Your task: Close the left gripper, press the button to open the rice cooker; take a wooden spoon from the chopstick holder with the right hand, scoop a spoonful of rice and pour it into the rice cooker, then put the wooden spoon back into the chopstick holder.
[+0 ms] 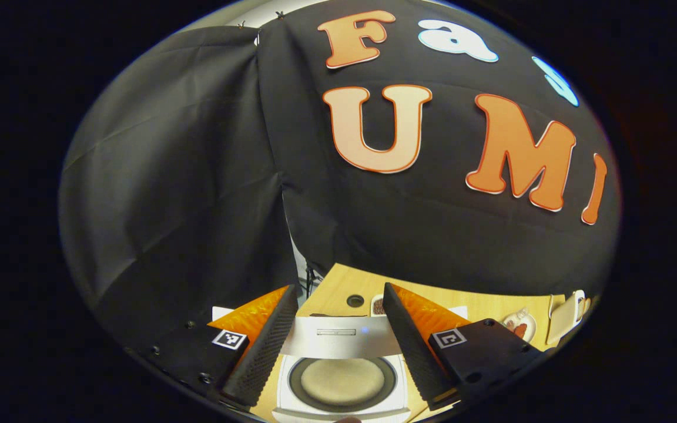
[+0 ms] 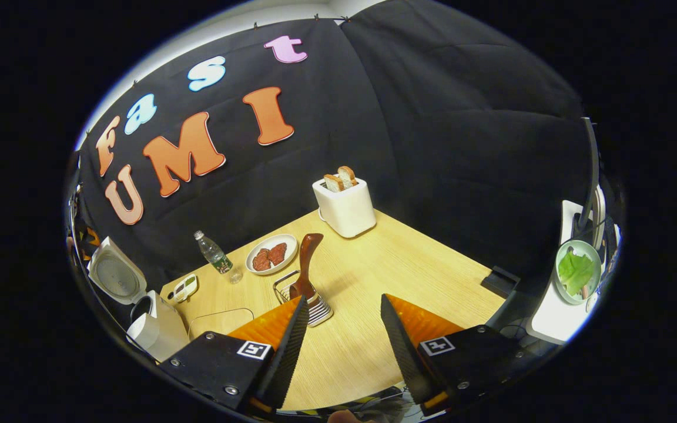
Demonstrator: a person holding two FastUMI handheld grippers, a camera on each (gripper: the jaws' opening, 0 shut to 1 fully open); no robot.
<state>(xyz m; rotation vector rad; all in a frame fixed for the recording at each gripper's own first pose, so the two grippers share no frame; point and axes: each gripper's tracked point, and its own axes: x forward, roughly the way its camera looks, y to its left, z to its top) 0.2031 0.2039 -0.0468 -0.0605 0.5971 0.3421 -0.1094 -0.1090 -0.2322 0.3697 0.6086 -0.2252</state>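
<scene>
The rice cooker (image 1: pixel 341 370) stood with its lid up, the round inner pot showing pale inside, directly below and between the fingers of the left gripper (image 1: pixel 338 335), whose jaws were spread wide and held nothing. In the right gripper view the same cooker (image 2: pixel 153 329) sat at the counter's left edge, lid (image 2: pixel 116 276) tilted back. The wooden spoon (image 2: pixel 306 264) stood upright in the wire chopstick holder (image 2: pixel 309 302) near the middle of the counter (image 2: pixel 385 276), just ahead of the right gripper (image 2: pixel 338 335), its jaws also wide apart and empty. Beyond the holder lay a plate of meat (image 2: pixel 271 254), a small bottle (image 2: pixel 214 254) beside it, and a toaster (image 2: pixel 344 202) with two slices standing near the back wall.
</scene>
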